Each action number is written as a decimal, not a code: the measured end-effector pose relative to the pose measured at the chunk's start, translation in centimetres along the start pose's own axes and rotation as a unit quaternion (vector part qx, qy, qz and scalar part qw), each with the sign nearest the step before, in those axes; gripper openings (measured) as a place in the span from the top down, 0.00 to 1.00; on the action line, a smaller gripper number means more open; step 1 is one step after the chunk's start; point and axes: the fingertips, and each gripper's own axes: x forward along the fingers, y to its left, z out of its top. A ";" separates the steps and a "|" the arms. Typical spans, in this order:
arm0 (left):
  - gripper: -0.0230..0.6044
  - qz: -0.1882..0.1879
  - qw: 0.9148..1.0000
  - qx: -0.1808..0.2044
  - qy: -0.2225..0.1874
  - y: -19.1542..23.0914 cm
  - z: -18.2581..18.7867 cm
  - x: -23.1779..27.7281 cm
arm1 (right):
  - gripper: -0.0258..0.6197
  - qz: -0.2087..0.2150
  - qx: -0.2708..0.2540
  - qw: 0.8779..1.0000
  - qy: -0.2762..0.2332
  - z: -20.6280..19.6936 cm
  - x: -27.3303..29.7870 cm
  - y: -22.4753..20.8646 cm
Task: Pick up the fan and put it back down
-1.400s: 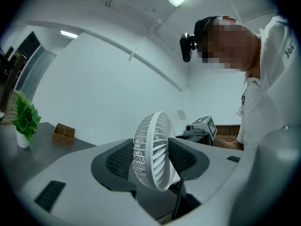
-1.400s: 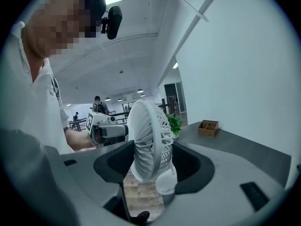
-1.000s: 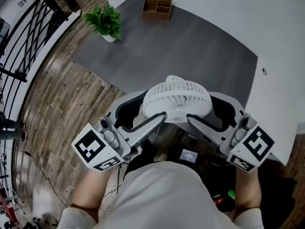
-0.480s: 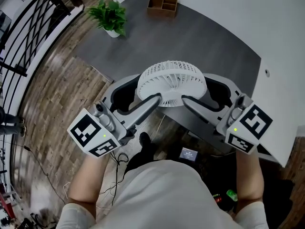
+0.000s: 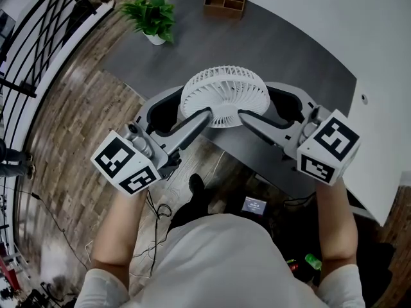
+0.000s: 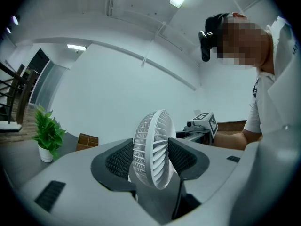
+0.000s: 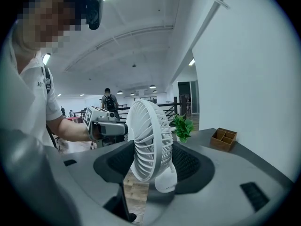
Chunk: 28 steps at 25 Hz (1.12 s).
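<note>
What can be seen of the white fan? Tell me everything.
The fan is small, white, plastic-looking: a round slatted grille on a short rounded foot. It is held roughly upright, foot down, over the near edge of the grey table. The left gripper and right gripper each clamp its grille front and back between dark ribbed pads, from opposite sides.

The head view looks steeply down from above the fan point(image 5: 223, 96). Both gripper views sit close beside the fan, facing it from opposite sides. All three share the fan and plant point(image 5: 153, 17).
</note>
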 end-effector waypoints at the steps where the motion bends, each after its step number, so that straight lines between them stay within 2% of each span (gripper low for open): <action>1: 0.56 0.000 1.000 -0.003 -0.002 0.4 0.0 0.0 | 0.58 0.001 -0.001 1.000 -0.001 0.1 0.4 -0.2; 9: 0.56 0.014 1.000 -0.017 -0.013 4.1 -0.7 0.1 | 0.58 0.009 -0.004 1.000 -0.001 -0.2 3.8 -2.1; 18: 0.56 0.039 0.999 -0.031 0.003 8.9 -3.1 -0.4 | 0.58 0.019 -0.002 1.000 0.012 -1.9 8.7 -4.0; 28: 0.56 0.053 0.998 -0.033 0.026 11.8 -5.2 -1.0 | 0.58 0.032 0.010 0.999 0.031 -3.9 12.1 -4.9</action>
